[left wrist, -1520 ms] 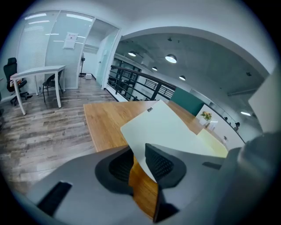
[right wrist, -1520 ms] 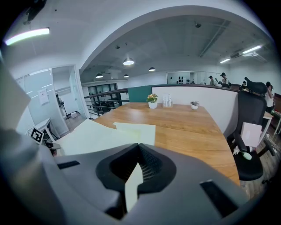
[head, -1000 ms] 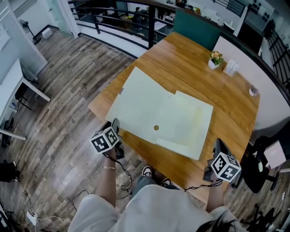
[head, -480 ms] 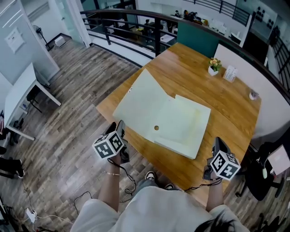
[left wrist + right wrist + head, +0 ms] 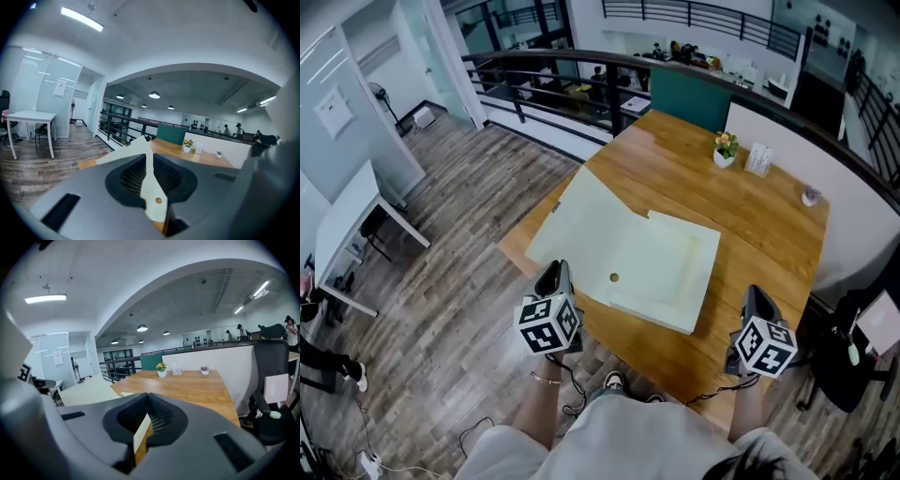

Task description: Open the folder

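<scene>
A pale yellow folder lies open and flat on the wooden table, its cover spread to the left and a small hole near its front edge. My left gripper hovers at the table's front left edge, just short of the folder. Its jaws have just been closing and now stand together with nothing between them. Through their slit the left gripper view shows the folder beyond. My right gripper hangs off the front right edge, jaws together and empty, apart from the folder.
At the far side of the table stand a small flower pot, a card holder and a small dish. A teal chair sits behind it, a black office chair at the right, a white desk at the left.
My left gripper has risen and moved right, toward the table's front edge near the folder. The right gripper has shifted only a little. The folder stays open and flat.
</scene>
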